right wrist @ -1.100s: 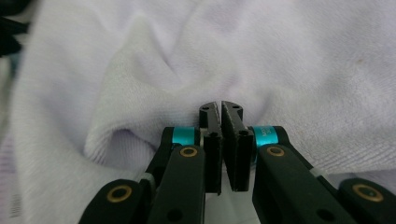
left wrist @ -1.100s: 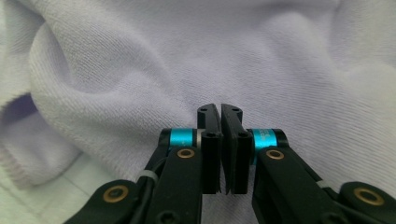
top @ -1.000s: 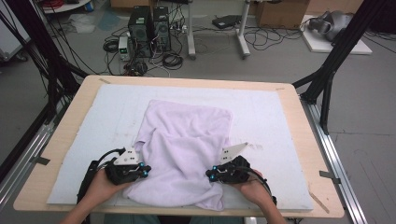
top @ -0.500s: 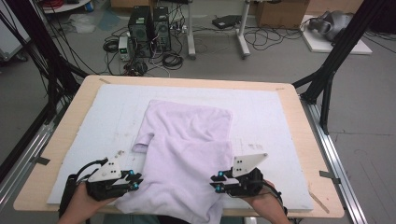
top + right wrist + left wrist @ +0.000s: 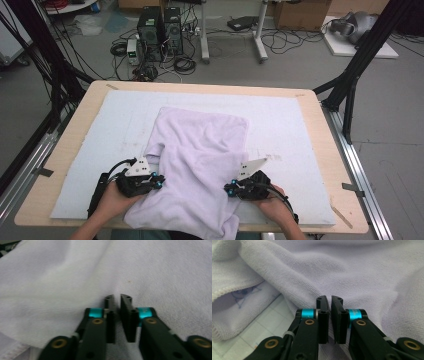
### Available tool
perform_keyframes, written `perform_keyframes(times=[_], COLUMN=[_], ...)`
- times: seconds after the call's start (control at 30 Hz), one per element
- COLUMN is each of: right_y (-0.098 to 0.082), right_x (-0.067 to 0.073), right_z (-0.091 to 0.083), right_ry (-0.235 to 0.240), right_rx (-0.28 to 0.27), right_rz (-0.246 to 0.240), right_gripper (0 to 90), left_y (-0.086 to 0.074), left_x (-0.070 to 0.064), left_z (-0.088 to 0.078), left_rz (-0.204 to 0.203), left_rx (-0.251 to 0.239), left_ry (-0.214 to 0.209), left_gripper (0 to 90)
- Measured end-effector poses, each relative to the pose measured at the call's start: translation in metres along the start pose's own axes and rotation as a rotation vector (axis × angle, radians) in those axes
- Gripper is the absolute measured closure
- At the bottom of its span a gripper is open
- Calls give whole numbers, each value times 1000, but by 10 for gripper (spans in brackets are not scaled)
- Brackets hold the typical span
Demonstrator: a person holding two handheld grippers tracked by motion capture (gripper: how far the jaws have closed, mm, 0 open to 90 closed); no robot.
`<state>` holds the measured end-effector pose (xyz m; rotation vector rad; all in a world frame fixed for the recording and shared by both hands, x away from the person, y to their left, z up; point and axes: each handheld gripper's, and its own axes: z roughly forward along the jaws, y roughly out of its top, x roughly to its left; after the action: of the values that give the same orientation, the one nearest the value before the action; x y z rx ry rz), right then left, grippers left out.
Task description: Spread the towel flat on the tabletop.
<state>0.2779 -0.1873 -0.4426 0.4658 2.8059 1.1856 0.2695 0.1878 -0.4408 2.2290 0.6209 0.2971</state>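
Since the lavender towel is soft and limp, its near side edges are pinched by the left gripper and right gripper, jaws clamped together on terry.

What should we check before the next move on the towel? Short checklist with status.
1. Left hand-held gripper shut, after a brief opening: ok.
2. Right hand-held gripper likewise shut: ok.
3. Fabric actually pinched between the jaws: cannot tell.
4. Both at opposite side edges of the lilac towel: ok.
5. Towel lying flat: not ok, rumpled, near end hanging over the table edge.
6. White mat free for spreading: ok.
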Motion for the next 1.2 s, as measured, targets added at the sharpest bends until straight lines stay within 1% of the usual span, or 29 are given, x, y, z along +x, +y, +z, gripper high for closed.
perform_keyframes(times=[0.07,0.13,0.17,0.2,0.27,0.33,0.43,0.5,0.53,0.57,0.6,0.63,0.67,0.7,0.73,0.8,0.83,0.87,0.9,0.93,0.97,1.0,1.03,1.07,1.1,1.13,1.17,1.2], right_y=[0,1,1,2,2,2,3,5,6,8,10,12,14,15,16,17,16,15,13,11,10,8,7,5,4,4,4,4], right_x=[2,8,10,16,23,31,42,49,51,53,53,52,48,44,39,29,22,18,14,9,7,5,5,5,5,5,6,6], right_z=[0,-2,-3,-4,-8,-11,-19,-25,-29,-32,-34,-35,-36,-35,-34,-28,-23,-19,-14,-9,-5,-1,2,4,4,5,5,4], right_ry=[21,37,39,46,57,73,99,125,141,145,138,113,91,79,58,10,-1,-6,-9,-9,-5,-6,-1,-1,10,37,35,41], right_rx=[-2,-10,-14,-23,-36,-45,-62,-85,-95,-102,-107,-102,-99,-105,-107,-76,-59,-54,-39,-28,-15,2,21,10,6,3,4,4], right_rz=[4,-4,-17,-23,-31,-36,-48,-53,-61,-68,-72,-71,-72,-62,-54,-53,-44,-34,-24,-16,-5,-6,-1,-4,-4,0,-5,-5], right_gripper=[877,878,878,878,878,878,878,875,870,849,805,761,733,712,690,662,650,643,639,639,644,662,695,767,822,863,868,872], left_y=[-2,-5,-7,-9,-12,-15,-16,-16,-15,-15,-14,-13,-11,-10,-9,-5,-5,-4,-4,-4,-5,-6,-8,-9,-9,-9,-9,-10], left_x=[-5,-10,-14,-16,-23,-30,-41,-48,-51,-53,-53,-52,-48,-44,-39,-27,-23,-19,-15,-12,-10,-8,-8,-9,-9,-8,-10,-13], left_z=[-5,-12,-17,-21,-31,-43,-56,-64,-66,-68,-68,-68,-67,-64,-61,-50,-46,-39,-32,-26,-19,-14,-9,-8,-9,-11,-14,-16], left_rz=[12,16,14,18,13,21,20,27,39,50,60,62,55,43,39,31,31,23,13,18,11,7,21,26,12,10,20,27], left_rx=[-2,-11,-18,-18,-25,-26,-41,-48,-43,-41,-42,-46,-50,-60,-67,-72,-68,-61,-54,-40,-27,-11,5,-7,-13,-14,-8,-8], left_ry=[0,-1,4,-1,-3,-8,-27,-45,-52,-55,-49,-44,-37,-28,-23,-7,2,7,0,-5,-9,-21,-24,-11,-15,-17,3,14], left_gripper=[861,862,863,863,863,862,863,863,861,856,837,803,760,727,710,686,677,663,652,650,651,663,706,760,799,838,847,854])
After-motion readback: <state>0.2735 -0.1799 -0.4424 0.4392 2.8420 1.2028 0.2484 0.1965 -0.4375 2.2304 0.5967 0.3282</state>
